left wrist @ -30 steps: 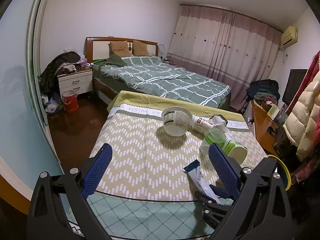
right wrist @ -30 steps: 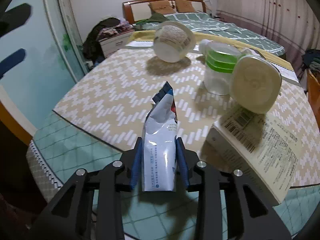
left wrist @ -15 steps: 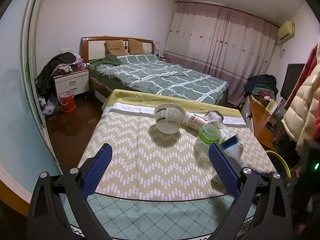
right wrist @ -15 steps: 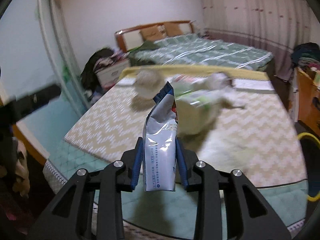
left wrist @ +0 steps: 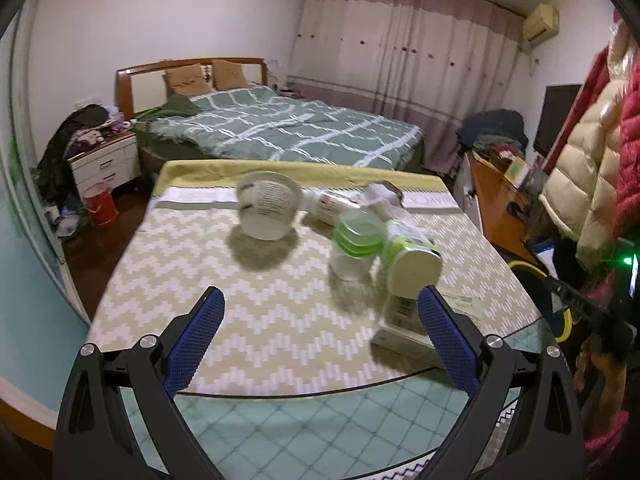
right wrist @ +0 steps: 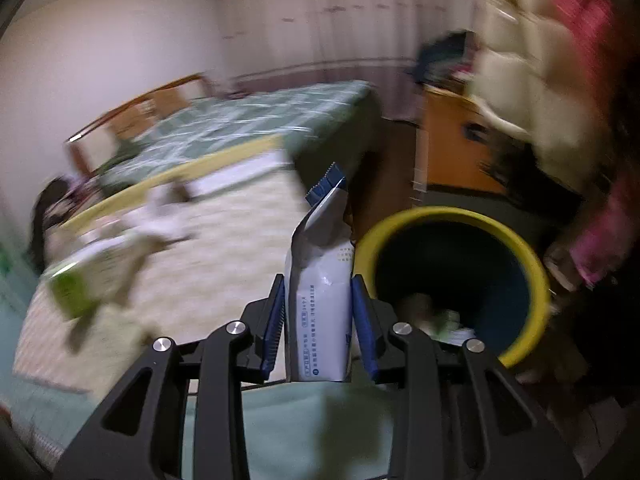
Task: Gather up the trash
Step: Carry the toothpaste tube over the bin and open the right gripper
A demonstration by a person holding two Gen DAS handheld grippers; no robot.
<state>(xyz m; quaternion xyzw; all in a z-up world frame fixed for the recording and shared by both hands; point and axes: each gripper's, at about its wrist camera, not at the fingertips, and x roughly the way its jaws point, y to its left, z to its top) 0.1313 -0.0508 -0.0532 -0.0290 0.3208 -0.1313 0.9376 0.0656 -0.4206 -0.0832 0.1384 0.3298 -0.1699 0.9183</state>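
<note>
Wrapper (right wrist: 320, 280) — white with a blue torn top, print unreadable — stands upright, pinched in right tool (right wrist: 319, 320) beside yellow-rimmed bin (right wrist: 532, 256). Left tool (left wrist: 320, 340) spread wide over tabletop (left wrist: 280, 320).

A big bed (left wrist: 280, 128) with a green checked blanket stands by the long curtains (left wrist: 404, 64). Two brown pillows (left wrist: 204, 76) lean on its headboard. A white bedside cabinet (left wrist: 106, 162) stands beside it, with what may be a red bucket (left wrist: 98, 208) in front.
</note>
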